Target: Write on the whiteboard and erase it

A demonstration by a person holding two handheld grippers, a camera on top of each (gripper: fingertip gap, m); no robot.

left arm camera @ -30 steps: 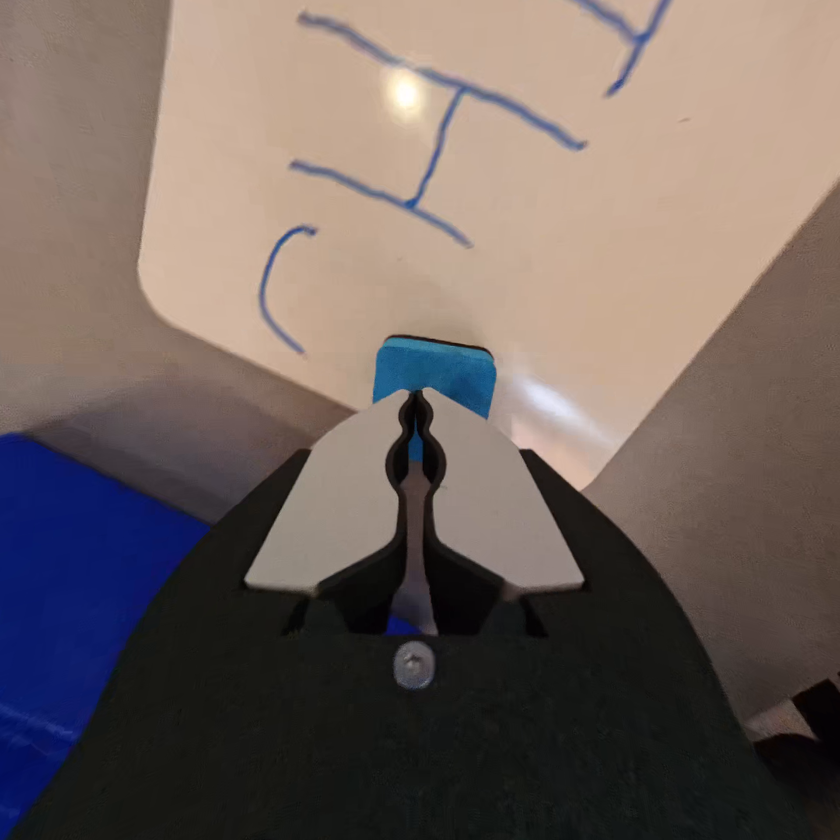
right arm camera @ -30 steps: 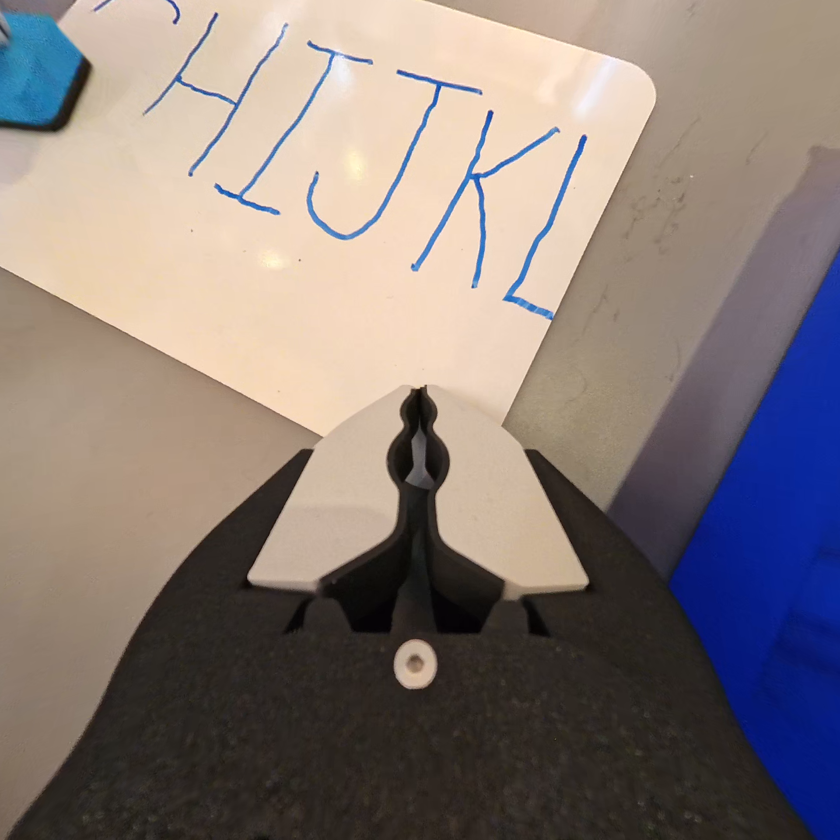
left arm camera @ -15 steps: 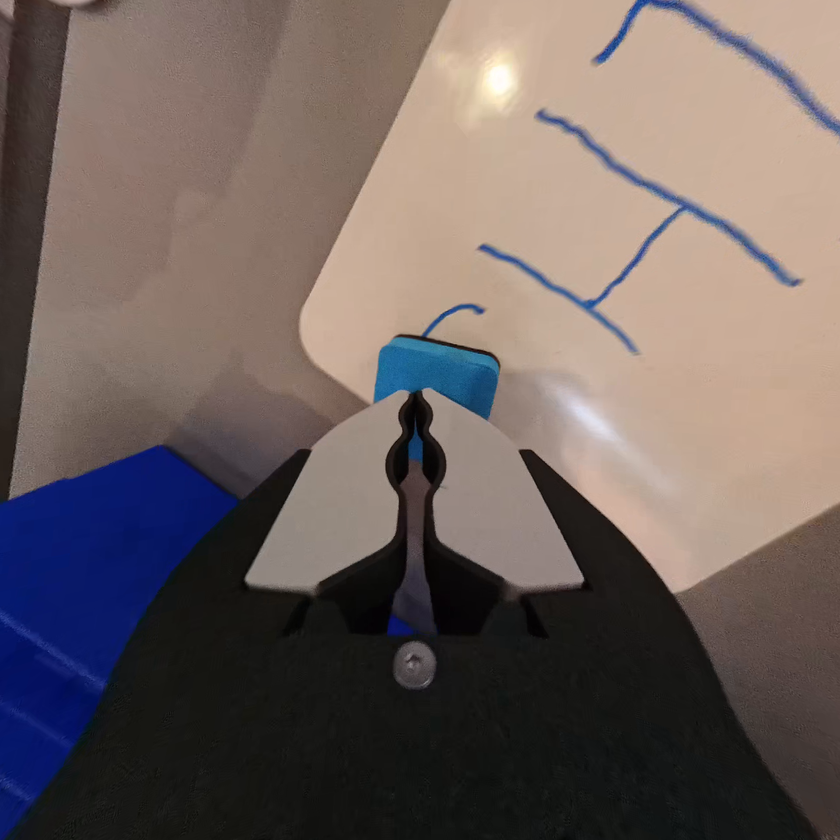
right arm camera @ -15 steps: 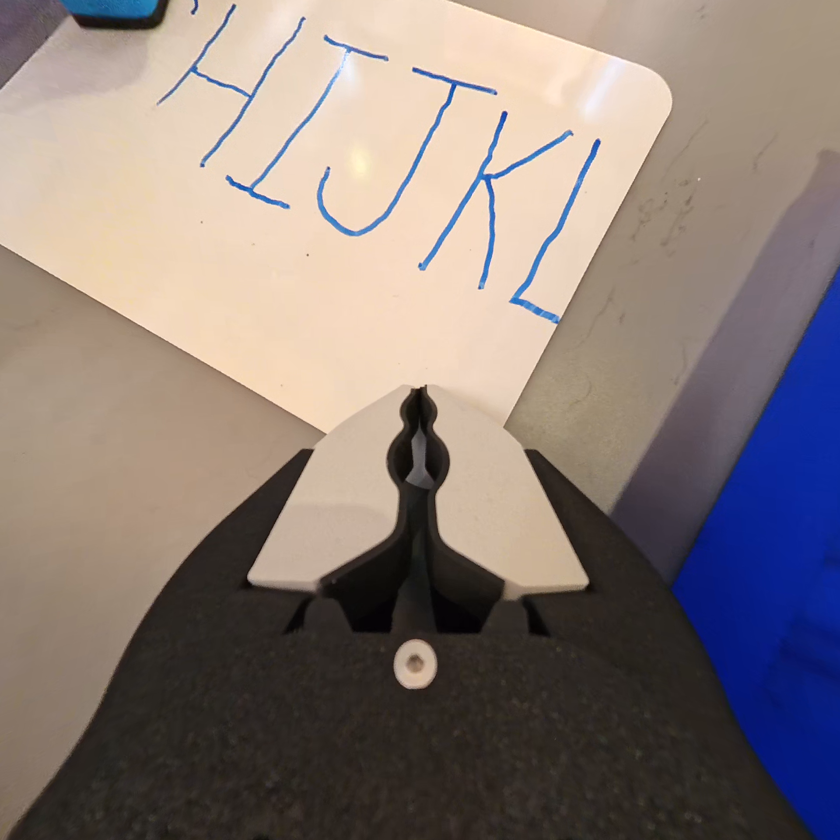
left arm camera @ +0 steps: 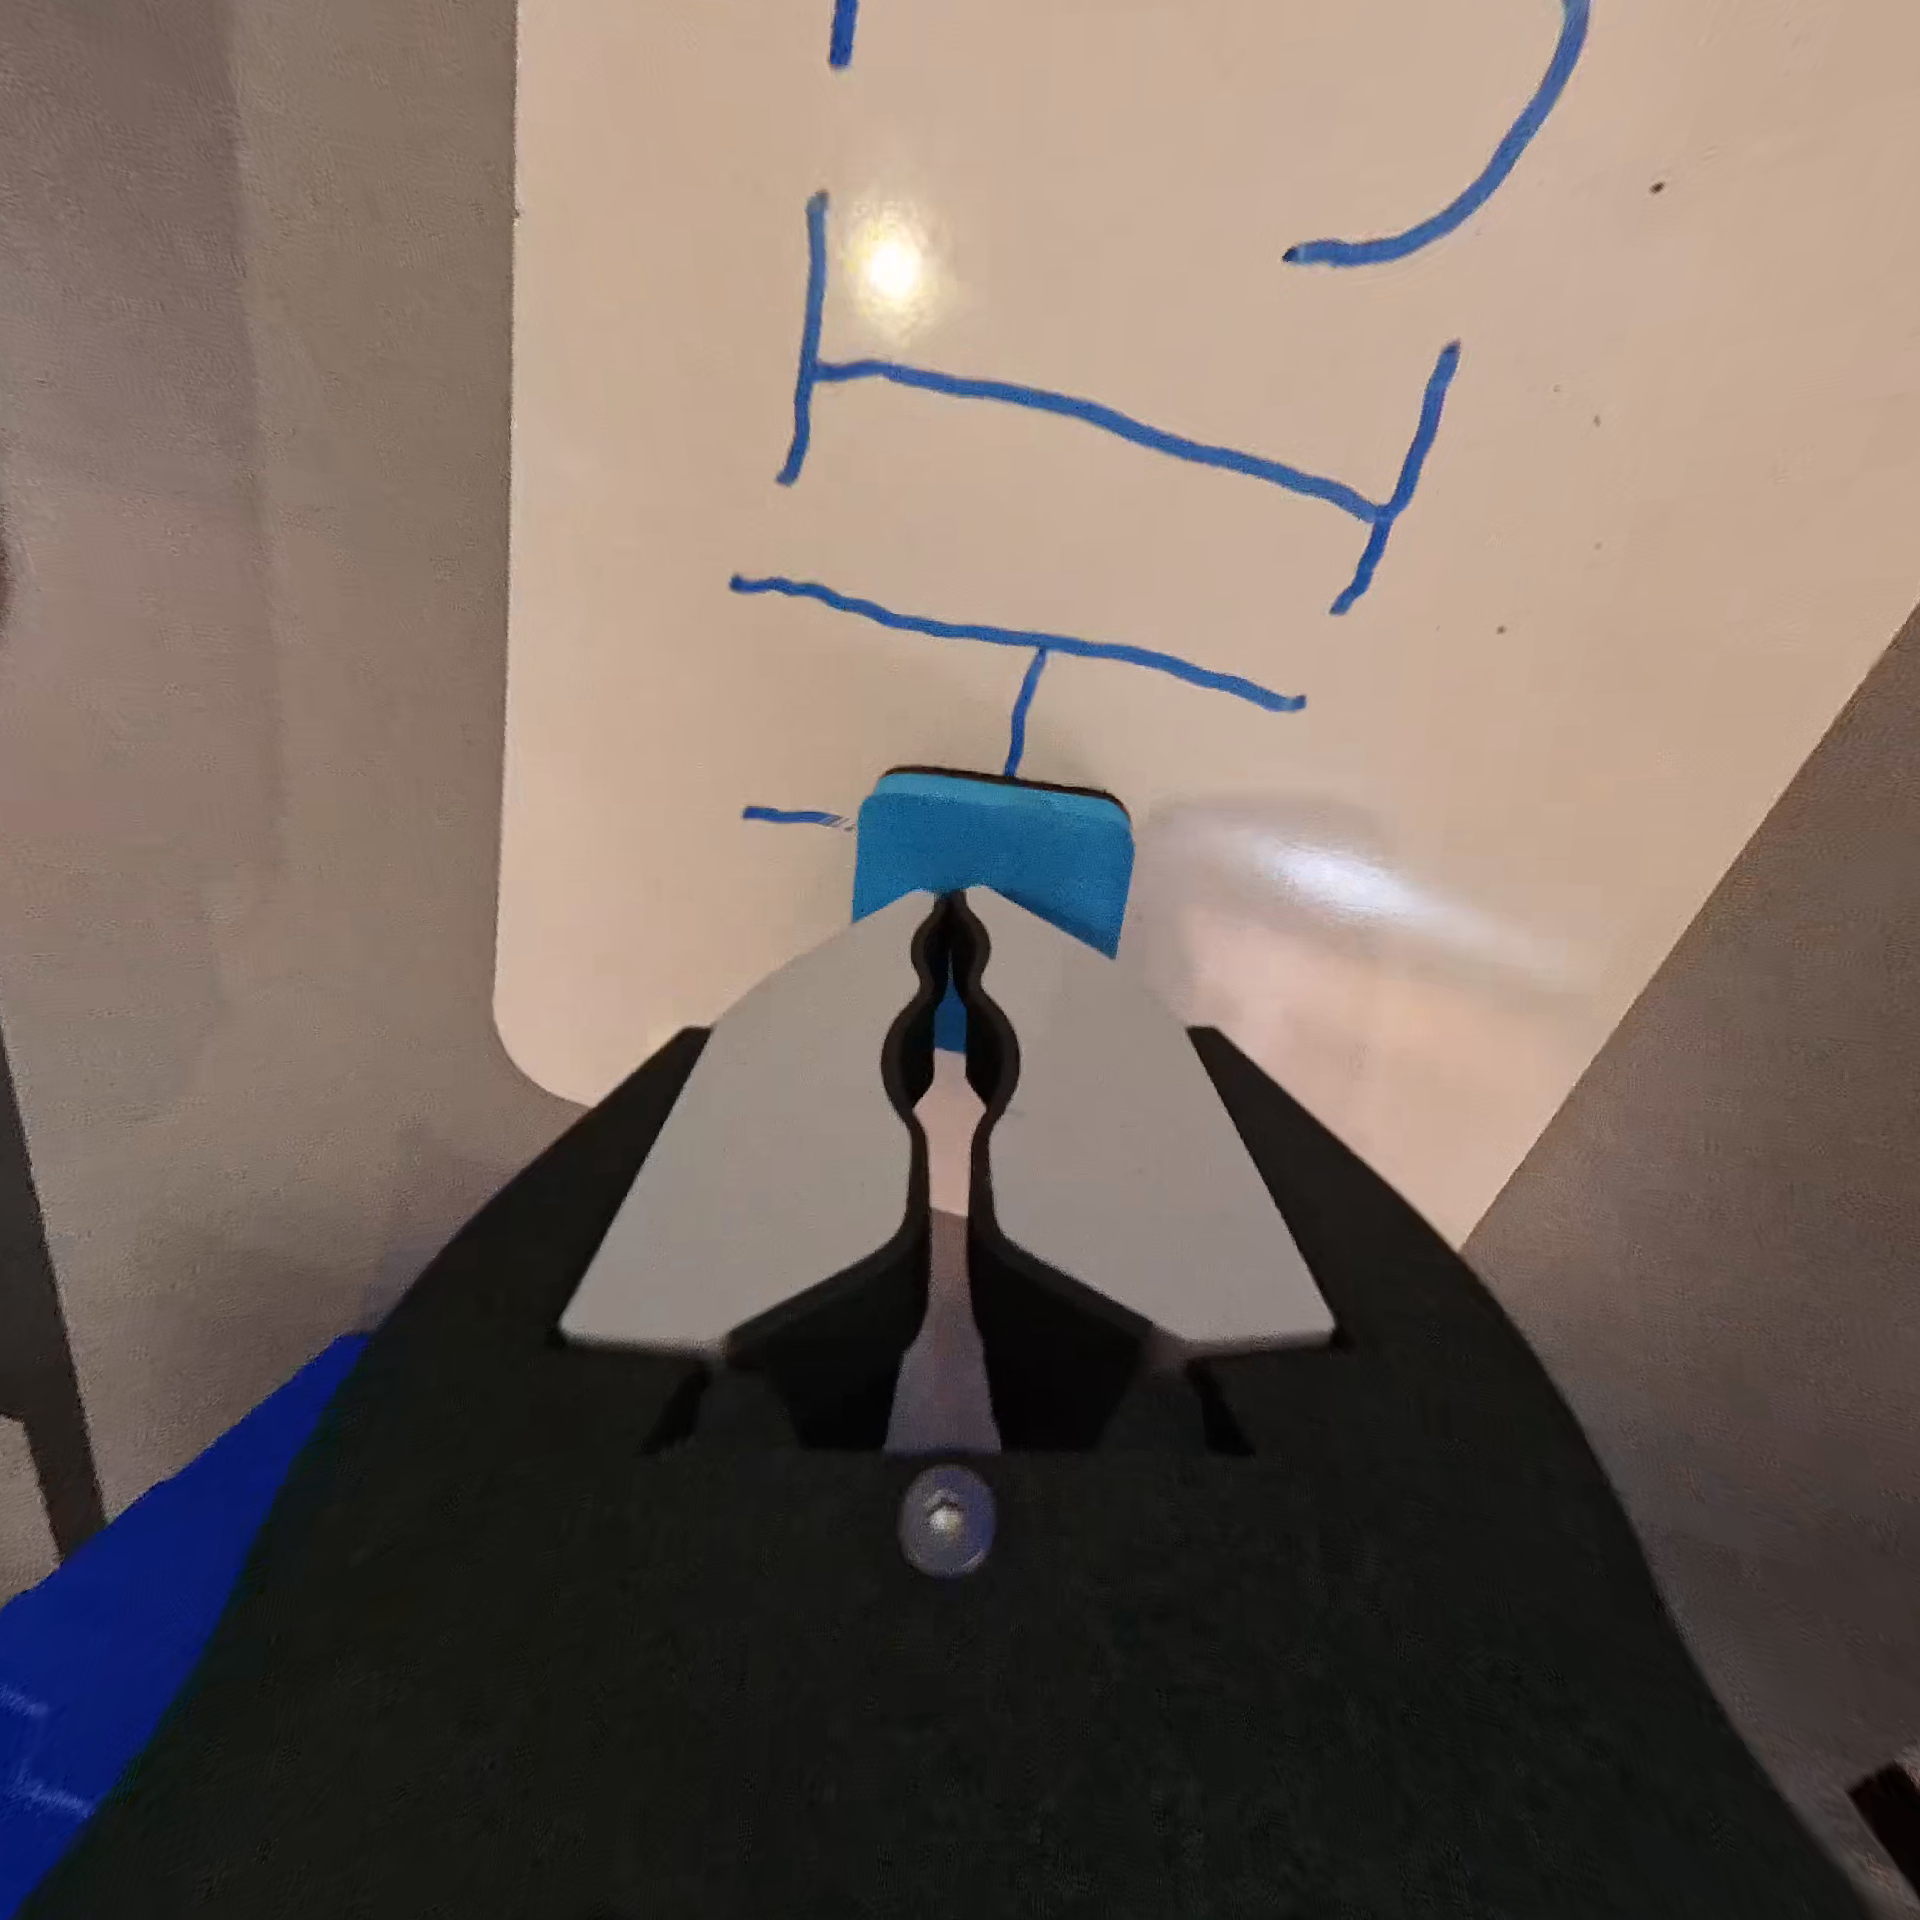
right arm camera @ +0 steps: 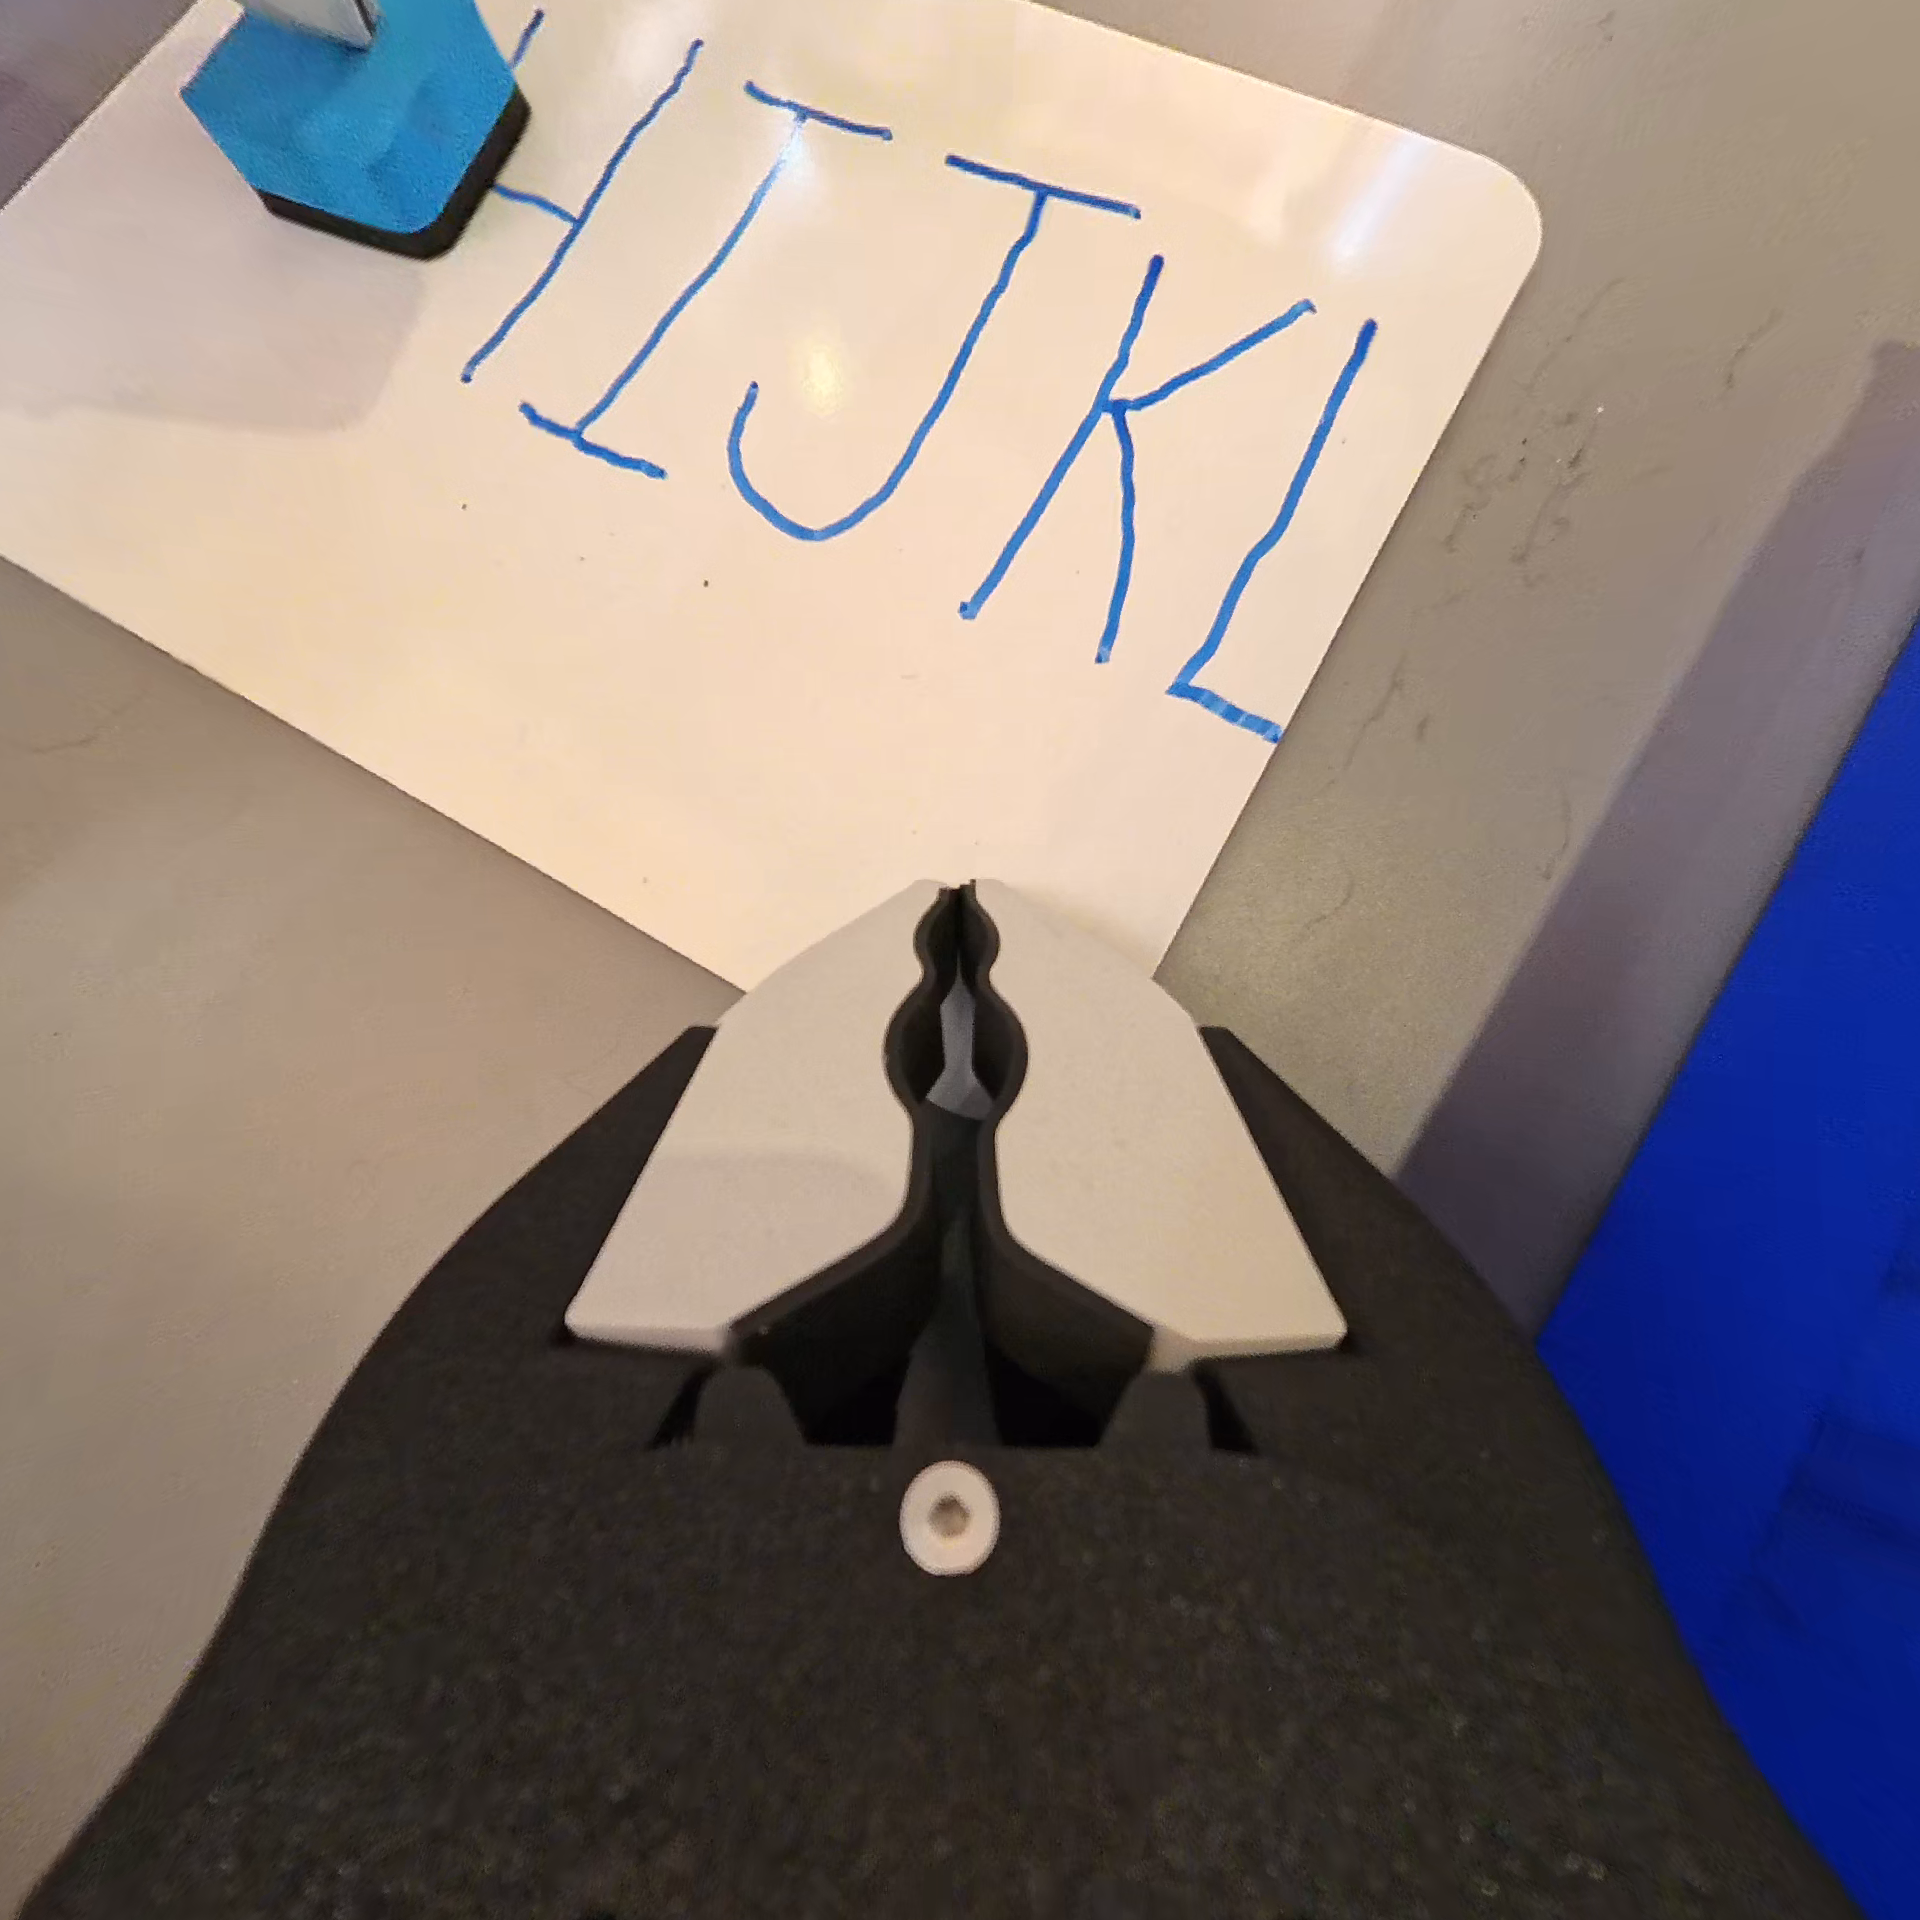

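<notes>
A white whiteboard (left arm camera: 675, 312) with blue marker letters (left arm camera: 1091, 426) lies flat on a grey table. My left gripper (left arm camera: 948, 904) is shut on a blue foam eraser (left arm camera: 987, 852) with a black felt base. The eraser is pressed on the board at the left end of the writing and covers part of the first remaining letter. The right wrist view shows the same eraser (right arm camera: 353, 135) at the board's far left, with the row of letters (right arm camera: 935, 395) running right. My right gripper (right arm camera: 964, 888) is shut and empty, over the near edge of the whiteboard (right arm camera: 623, 675).
The grey table (right arm camera: 260, 987) surrounds the board. A bright blue object (right arm camera: 1787, 1039) lies to the right of the board, and a blue one also shows at the lower left of the left wrist view (left arm camera: 125, 1621). A darker grey strip (right arm camera: 1662, 831) runs beside it.
The eraser has swept over the curved first letter, which is gone, and now sits on the near stroke of the following letter. The right gripper has barely moved.
</notes>
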